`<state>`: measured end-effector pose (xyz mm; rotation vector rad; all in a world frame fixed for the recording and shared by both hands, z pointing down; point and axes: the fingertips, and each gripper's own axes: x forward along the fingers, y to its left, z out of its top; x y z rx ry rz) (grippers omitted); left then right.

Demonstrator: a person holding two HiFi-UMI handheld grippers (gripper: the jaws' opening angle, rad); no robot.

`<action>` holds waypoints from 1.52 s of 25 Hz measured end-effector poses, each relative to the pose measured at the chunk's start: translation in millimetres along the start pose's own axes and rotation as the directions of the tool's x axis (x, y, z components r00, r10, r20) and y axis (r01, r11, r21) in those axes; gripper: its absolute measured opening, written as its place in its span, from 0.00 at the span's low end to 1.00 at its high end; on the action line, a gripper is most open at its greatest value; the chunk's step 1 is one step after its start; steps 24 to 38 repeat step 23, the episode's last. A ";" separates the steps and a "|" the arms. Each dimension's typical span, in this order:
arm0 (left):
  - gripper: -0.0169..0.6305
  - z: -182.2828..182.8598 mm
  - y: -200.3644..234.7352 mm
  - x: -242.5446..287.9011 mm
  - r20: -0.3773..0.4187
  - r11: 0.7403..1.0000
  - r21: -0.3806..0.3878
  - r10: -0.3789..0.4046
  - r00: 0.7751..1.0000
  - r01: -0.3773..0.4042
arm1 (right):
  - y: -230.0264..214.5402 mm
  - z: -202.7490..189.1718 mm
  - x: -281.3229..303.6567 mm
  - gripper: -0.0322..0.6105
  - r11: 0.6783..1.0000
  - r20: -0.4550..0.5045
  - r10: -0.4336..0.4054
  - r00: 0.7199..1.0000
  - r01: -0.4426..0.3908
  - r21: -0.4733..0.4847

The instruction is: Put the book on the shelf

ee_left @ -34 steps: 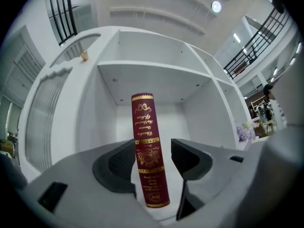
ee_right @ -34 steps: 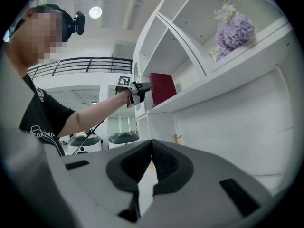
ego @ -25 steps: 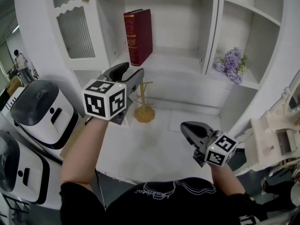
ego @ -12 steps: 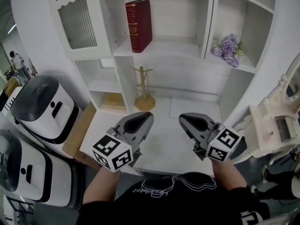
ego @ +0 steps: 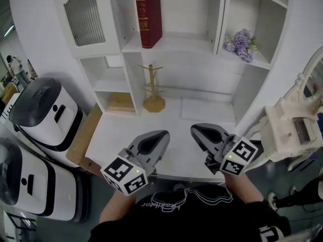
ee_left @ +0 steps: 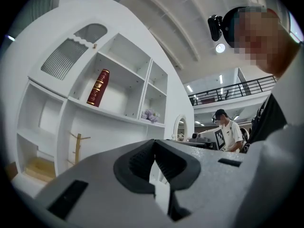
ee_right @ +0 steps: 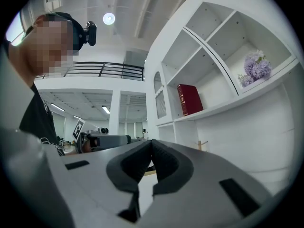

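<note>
A dark red book (ego: 149, 20) stands upright on the white shelf (ego: 171, 45), leaning against the compartment's left wall; it also shows as the book (ee_left: 98, 87) and the book (ee_right: 189, 99) in the two gripper views. My left gripper (ego: 161, 135) hangs low over the desk's near edge, far from the book. Its jaws have just been closing and now meet at the left gripper's tips (ee_left: 154, 144) with nothing between them. My right gripper (ego: 194, 130) is beside it, shut and empty, as the right gripper's tips (ee_right: 151, 143) show.
A wooden mug tree (ego: 153, 92) stands on the white desk (ego: 126, 130) under the shelf. Purple flowers (ego: 241, 44) sit in the right compartment. Two white-and-black machines (ego: 45, 115) stand at the left, a white dressing table (ego: 292, 130) at the right. A ribbed-glass cabinet door (ego: 83, 14) is upper left.
My left gripper has drawn back from beside the shelf and come down near my body, its jaws going from open to shut. The right gripper shifted slightly.
</note>
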<state>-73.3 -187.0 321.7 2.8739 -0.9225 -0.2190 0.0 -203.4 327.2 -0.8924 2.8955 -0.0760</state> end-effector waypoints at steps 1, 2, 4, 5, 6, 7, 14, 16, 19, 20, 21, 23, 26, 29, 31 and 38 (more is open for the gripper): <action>0.03 0.5 -1.2 -2.6 0.005 1.000 -0.003 0.003 1.000 -0.003 | 1.5 0.3 -2.1 0.06 1.000 0.006 -0.007 1.000 0.007 0.004; 0.03 1.9 -1.5 -5.3 0.014 1.000 -0.011 0.007 1.000 -0.006 | 2.8 0.4 -3.7 0.06 1.000 0.010 -0.013 1.000 0.012 0.009; 0.03 4.9 -0.6 -10.4 0.032 0.999 -0.033 0.014 0.999 -0.013 | 5.9 0.1 -5.7 0.06 1.000 0.017 -0.015 1.000 0.015 0.025; 0.03 5.3 -0.2 -12.5 0.035 0.999 -0.040 0.017 0.999 -0.016 | 8.0 -0.4 -6.3 0.06 0.999 0.019 -0.014 1.000 0.013 0.032; 0.03 4.8 0.0 -14.3 0.035 0.999 -0.045 0.020 0.999 -0.018 | 10.3 -1.3 -7.1 0.06 0.999 0.021 -0.013 1.000 0.012 0.037; 0.03 4.1 -0.1 -15.9 0.034 0.999 -0.049 0.022 0.999 -0.020 | 12.6 -2.3 -7.7 0.06 0.999 0.022 -0.013 1.000 0.012 0.039; 0.03 -4.0 2.9 -18.6 0.019 0.998 -0.055 0.024 1.000 -0.023 | 16.9 -9.2 -5.3 0.06 0.999 0.002 -0.012 1.000 0.012 0.032; 0.03 -6.7 5.1 -17.7 0.019 0.998 -0.058 0.017 1.000 -0.016 | 14.8 -11.9 -2.1 0.06 0.999 -0.004 -0.012 1.000 0.012 0.034; 0.03 -11.9 9.2 -16.1 0.010 0.998 -0.066 0.012 1.000 -0.011 | 11.8 -19.9 2.6 0.06 0.999 -0.023 -0.012 1.000 0.013 0.043; 0.03 -13.1 10.7 -16.1 0.009 0.997 -0.070 0.013 1.000 -0.013 | 11.1 -22.8 3.7 0.06 0.999 -0.029 -0.012 1.000 0.013 0.047; 0.03 -14.0 12.3 -16.2 0.010 0.997 -0.073 0.016 1.000 -0.015 | 10.4 -25.3 4.7 0.06 0.999 -0.034 -0.012 0.999 0.014 0.051; 0.03 -15.3 15.5 -16.6 0.012 0.996 -0.082 0.020 1.000 -0.019 | 9.1 -29.4 6.6 0.06 0.998 -0.044 -0.012 0.999 0.014 0.058; 0.03 -15.3 15.5 -16.6 0.012 0.996 -0.082 0.020 1.000 -0.019 | 9.1 -29.4 6.6 0.06 0.998 -0.044 -0.012 0.999 0.014 0.058; 0.03 -15.3 15.5 -16.6 0.012 0.996 -0.082 0.020 1.000 -0.019 | 9.1 -29.4 6.6 0.06 0.998 -0.044 -0.012 0.999 0.014 0.058; 0.03 -15.3 15.5 -16.6 0.012 0.996 -0.082 0.020 1.000 -0.019 | 9.1 -29.4 6.6 0.06 0.998 -0.044 -0.012 0.999 0.014 0.058; 0.03 -15.3 15.5 -16.6 0.012 0.996 -0.082 0.020 1.000 -0.019 | 9.1 -29.4 6.6 0.06 0.998 -0.044 -0.012 0.999 0.014 0.058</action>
